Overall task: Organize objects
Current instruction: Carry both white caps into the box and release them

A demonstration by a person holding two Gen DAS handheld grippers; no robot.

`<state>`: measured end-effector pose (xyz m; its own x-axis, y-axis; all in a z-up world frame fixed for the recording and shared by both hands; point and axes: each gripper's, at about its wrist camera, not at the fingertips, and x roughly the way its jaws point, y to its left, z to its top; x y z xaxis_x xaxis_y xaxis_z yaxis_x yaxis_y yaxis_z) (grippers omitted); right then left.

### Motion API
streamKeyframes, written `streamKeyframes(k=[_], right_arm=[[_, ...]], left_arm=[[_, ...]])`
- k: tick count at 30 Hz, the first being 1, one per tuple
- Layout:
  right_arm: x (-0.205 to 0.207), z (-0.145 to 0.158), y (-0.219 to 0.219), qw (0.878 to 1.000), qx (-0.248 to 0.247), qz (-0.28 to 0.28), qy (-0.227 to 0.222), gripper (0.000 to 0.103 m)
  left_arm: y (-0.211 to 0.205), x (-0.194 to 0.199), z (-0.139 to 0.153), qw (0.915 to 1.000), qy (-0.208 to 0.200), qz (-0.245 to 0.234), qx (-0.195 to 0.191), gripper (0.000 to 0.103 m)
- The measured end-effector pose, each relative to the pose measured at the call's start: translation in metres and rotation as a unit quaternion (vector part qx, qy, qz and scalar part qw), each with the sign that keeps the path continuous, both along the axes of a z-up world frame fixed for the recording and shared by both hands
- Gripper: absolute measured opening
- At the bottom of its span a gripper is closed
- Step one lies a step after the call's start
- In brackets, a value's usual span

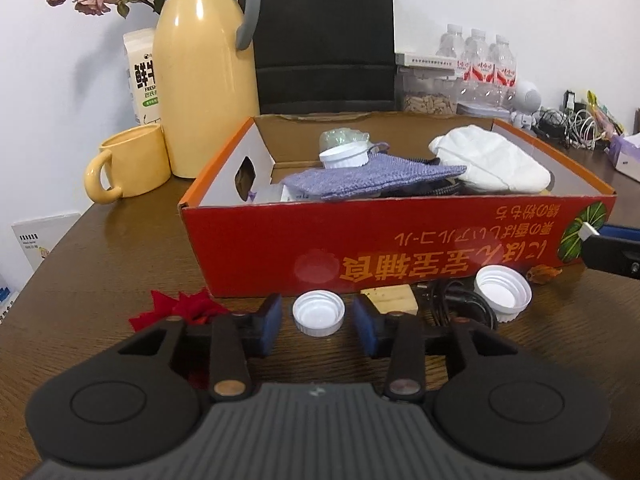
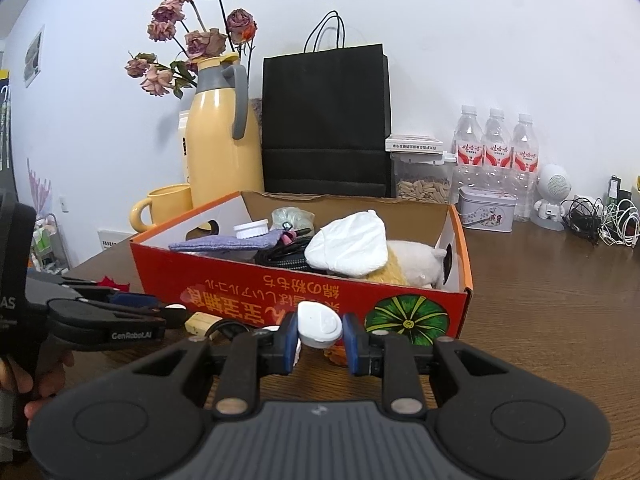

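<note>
**Caps at the box front**

Your left gripper [image 1: 318, 322] stands part open around a loose white cap [image 1: 318, 313], pads apart from it. Your right gripper [image 2: 320, 338] clamps a white lid [image 2: 319, 330]. Both sit frame centre, before the red box [image 1: 400, 248] on the brown table [image 1: 120, 260]; white wall behind.

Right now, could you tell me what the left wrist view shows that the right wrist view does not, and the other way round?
Only the left wrist view shows the left gripper open around a small white cap on the table, a larger white cap lying beside a black cable, and the milk carton.

Only the right wrist view shows the right gripper shut on a white oval piece, a plush toy inside the box, and the bag's handles.

Both show the red box, yellow jug, mug and water bottles.
</note>
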<state>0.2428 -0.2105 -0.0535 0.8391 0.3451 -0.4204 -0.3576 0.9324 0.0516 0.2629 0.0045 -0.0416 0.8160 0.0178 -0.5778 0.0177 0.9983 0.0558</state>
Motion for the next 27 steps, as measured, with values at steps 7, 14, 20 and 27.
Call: streamKeyframes(k=[7,14,20,27], right_arm=[[0.000,-0.001,0.001,1.000,-0.002,-0.001,0.002,0.023],[-0.002,0.000,0.000,1.000,0.001,-0.003,-0.004,0.023],[-0.008,0.005,0.001,1.000,-0.001,-0.008,-0.025,0.023],[-0.009,0.023,0.010,0.999,-0.003,-0.005,-0.050,0.023]], left_arm=[[0.002,0.000,-0.001,0.9998,0.004,-0.009,-0.015,0.029],[0.001,-0.020,0.012,0.9990,-0.036,-0.014,-0.022,0.029],[-0.005,-0.039,0.028,0.9967,-0.075,-0.018,-0.026,0.029],[-0.009,-0.036,0.063,0.9923,-0.110,-0.030,-0.049,0.029]])
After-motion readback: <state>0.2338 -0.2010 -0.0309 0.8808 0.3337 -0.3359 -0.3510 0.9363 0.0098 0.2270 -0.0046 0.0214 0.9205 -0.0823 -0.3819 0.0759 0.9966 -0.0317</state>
